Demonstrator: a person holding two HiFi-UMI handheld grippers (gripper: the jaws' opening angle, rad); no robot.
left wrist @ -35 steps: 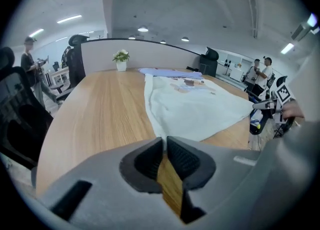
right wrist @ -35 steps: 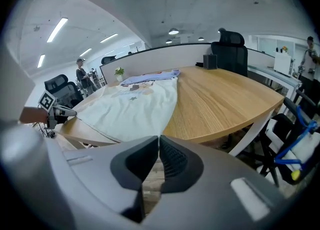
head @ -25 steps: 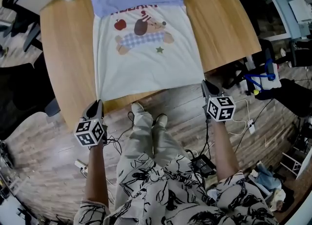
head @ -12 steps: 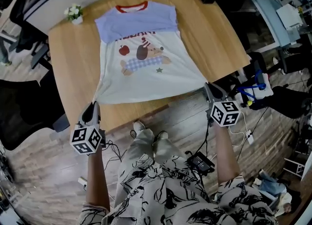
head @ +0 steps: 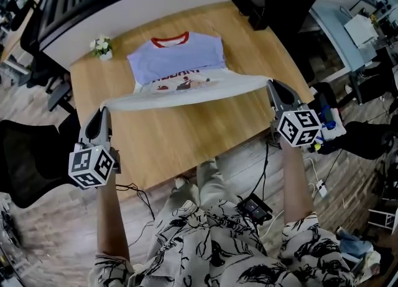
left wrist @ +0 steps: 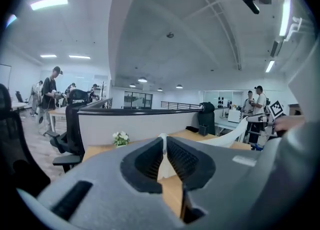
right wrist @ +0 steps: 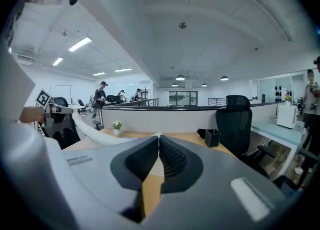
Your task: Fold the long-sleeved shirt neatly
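Pinching the bottom hem of the shirt (head: 177, 68) at both corners. Clamped with the left gripper (head: 104, 111) at mid-left of the head view, jaws nearly together, a sliver of white cloth nipped between the ribbed black pads (left wrist: 186, 158). Same with the right gripper (head: 274, 84) right of centre: closed onto a thin cloth edge.

Holding the hem up off the table (head: 186, 139), stretched as a pale band across the middle of the frame. Probably done so the lower half can be carried toward the collar for a crosswise fold without creasing. Keeping the corners wide apart, judged necessary for a straight edge.

Lying flat at upper centre of the tabletop: blue shoulder panel, red ribbed collar, cartoon print half hidden behind the raised hem. No sleeves in sight; possibly tucked under, cannot tell. Soft thin knit, limp, sagging slightly mid-span.

Smooth light wood-grain top, rounded corners. At the table's upper left corner, a small white flower pot (head: 101, 46); at its upper right edge, a black box (head: 254, 13); both well apart from the cloth. Grey moulded gripper shells, cube with square markers (head: 91, 166) behind the jaws.

Judged early in the fold. Next: lay the hem down level with the shoulders, corners square.
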